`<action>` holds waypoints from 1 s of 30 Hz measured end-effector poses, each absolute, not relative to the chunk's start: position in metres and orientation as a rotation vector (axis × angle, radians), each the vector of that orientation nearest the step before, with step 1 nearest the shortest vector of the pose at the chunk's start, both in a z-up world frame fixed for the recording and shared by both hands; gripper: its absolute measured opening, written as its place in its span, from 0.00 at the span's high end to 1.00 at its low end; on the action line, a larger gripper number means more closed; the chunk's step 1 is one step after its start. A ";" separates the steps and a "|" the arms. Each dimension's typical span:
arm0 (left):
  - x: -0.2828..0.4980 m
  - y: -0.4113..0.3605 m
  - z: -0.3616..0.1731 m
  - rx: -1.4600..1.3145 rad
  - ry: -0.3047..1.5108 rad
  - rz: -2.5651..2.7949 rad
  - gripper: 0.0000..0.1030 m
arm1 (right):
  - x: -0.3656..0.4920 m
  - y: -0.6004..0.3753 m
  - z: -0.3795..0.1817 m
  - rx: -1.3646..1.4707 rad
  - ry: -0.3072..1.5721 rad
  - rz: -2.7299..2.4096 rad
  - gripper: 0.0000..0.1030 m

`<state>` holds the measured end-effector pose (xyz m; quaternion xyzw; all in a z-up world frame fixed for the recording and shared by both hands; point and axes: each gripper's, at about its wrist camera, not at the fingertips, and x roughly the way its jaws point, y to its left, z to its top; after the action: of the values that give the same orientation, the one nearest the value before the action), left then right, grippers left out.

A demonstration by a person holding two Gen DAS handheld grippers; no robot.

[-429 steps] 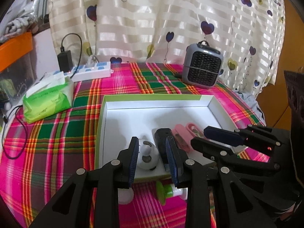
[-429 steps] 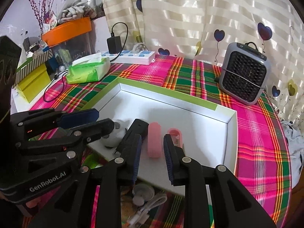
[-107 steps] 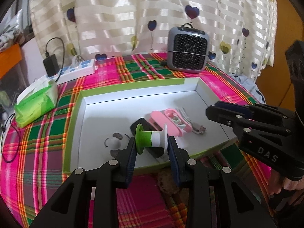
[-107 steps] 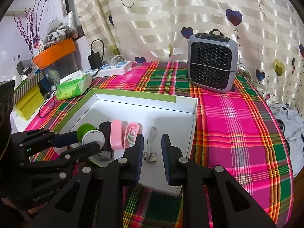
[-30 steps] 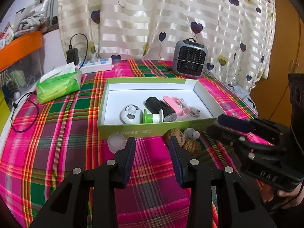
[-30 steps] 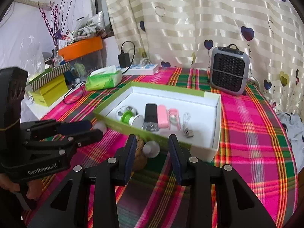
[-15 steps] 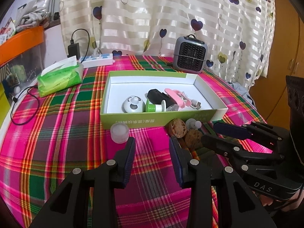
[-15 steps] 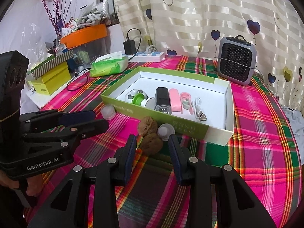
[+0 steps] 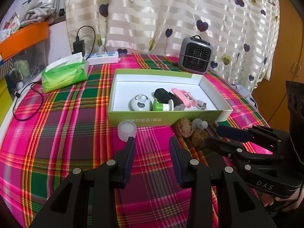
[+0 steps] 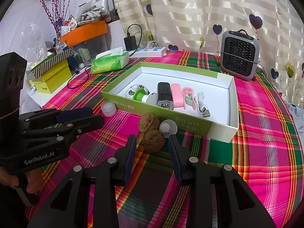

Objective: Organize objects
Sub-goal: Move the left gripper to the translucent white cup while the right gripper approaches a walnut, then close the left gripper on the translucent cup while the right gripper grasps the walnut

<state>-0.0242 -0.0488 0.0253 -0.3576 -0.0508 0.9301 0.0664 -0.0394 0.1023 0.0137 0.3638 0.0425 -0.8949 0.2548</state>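
Note:
A green-and-white box (image 9: 212, 98) (image 10: 232, 102) on the plaid table holds a white round gadget (image 9: 140, 102), a green spool (image 9: 161, 106) (image 10: 139, 95), a black device (image 10: 164, 93), pink cases (image 10: 176, 95) and a USB cable (image 10: 202, 108). Two walnuts (image 10: 149, 124) (image 10: 153, 140) (image 9: 183, 127), a small white cap (image 10: 168, 128) and a clear lid (image 9: 127, 130) (image 10: 108, 108) lie in front of the box. My left gripper (image 9: 152, 148) is open and empty, just right of the clear lid. My right gripper (image 10: 152, 144) is open with the near walnut between its fingertips.
A grey mini heater (image 9: 195, 57) (image 10: 238, 55) stands behind the box. A green tissue pack (image 9: 64, 74), a power strip (image 9: 102, 57) with a charger, a black cable (image 9: 24, 102), a yellow box (image 10: 52, 78) and an orange bin (image 10: 83, 31) sit at the left.
Both grippers have moved forward toward the items in front of the box. The right gripper now has the near walnut between its open fingers.

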 end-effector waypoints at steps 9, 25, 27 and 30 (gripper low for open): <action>-0.030 -0.054 0.022 -1.110 -0.159 2.833 0.66 | -0.042 0.103 0.012 1.016 0.107 -2.432 0.65; -0.038 -0.063 0.015 -1.157 -0.201 2.841 0.66 | -0.056 0.094 -0.001 1.129 0.125 -2.371 0.65; -0.040 -0.065 0.014 -1.160 -0.206 2.843 0.66 | -0.059 0.092 -0.002 1.136 0.122 -2.369 0.65; -0.044 -0.068 0.013 -1.171 -0.225 2.845 0.66 | -0.061 0.091 -0.004 1.154 0.116 -2.361 0.65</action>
<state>-0.0439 -0.0684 0.0132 -0.3796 -0.0728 0.9219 0.0284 -0.0614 0.0911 -0.0036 0.4246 0.0426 -0.8684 0.2527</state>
